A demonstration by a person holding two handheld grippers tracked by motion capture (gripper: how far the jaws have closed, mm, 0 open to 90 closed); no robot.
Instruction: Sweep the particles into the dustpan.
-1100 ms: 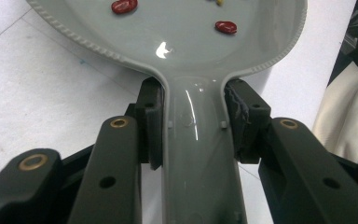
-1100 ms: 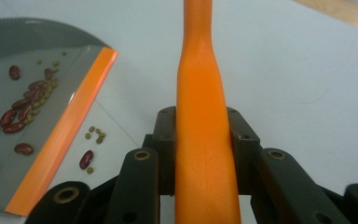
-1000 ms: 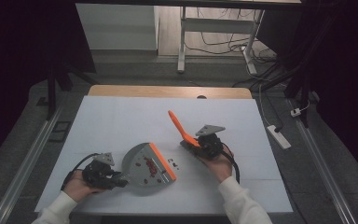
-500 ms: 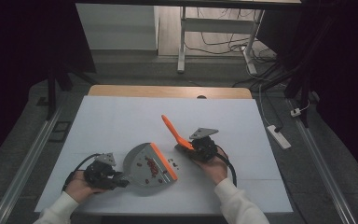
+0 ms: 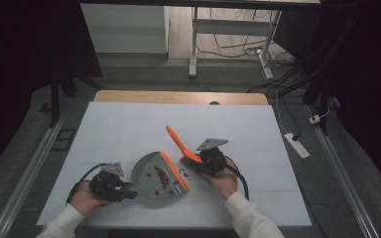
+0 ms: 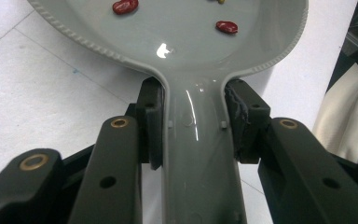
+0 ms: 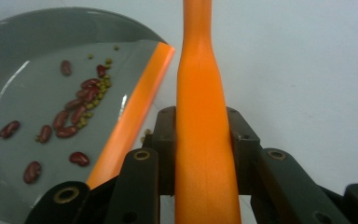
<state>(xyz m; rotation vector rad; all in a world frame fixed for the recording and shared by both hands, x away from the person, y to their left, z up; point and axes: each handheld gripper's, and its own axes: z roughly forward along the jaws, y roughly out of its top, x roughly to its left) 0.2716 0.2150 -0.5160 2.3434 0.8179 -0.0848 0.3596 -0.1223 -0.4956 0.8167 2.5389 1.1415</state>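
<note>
Plainly my left tool is clamped on the grey dustpan's stiff, glossy, slippery handle, so I grip at the neck. My right tool pinches the light, rigid orange brush handle; the loose beans roll easily

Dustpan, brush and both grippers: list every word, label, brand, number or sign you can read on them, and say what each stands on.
None can be read.
Grey dustpan: no lettering on its pan, handle or orange lip; the small raised marks on the handle in the left gripper view are not letters.
Orange brush handle: plain.
Left gripper and right gripper: plain black jaws, no marking.
</note>
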